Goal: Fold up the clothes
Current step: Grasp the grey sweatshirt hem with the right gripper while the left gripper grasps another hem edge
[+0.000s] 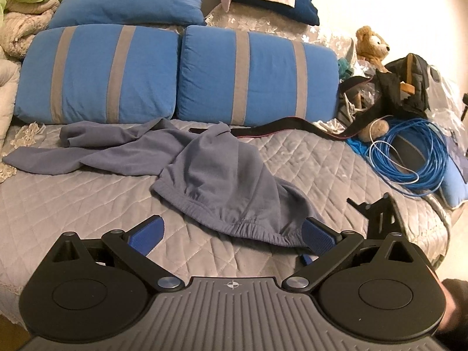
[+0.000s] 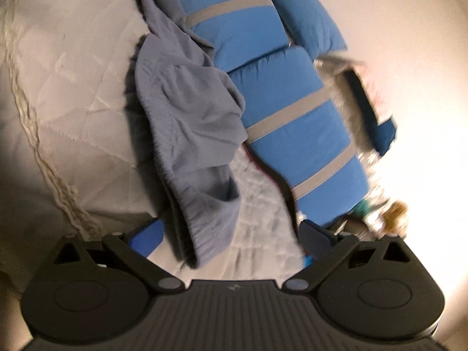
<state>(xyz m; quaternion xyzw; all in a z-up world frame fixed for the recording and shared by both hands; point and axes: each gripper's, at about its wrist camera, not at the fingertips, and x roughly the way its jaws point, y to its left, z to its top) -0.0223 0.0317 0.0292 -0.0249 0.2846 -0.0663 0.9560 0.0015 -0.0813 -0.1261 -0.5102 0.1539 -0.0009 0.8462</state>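
Soft, limp grey-blue jersey trousers point(image 1: 210, 172) crumpled mid-frame; best pinched at elastic waistband point(image 1: 234, 225). Both fingers spread, empty.

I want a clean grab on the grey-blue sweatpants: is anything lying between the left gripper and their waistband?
Nothing visible. The left gripper is open, and only bare quilted bedspread lies before the sweatpants waistband. The black belt lies beyond, near the pillows.
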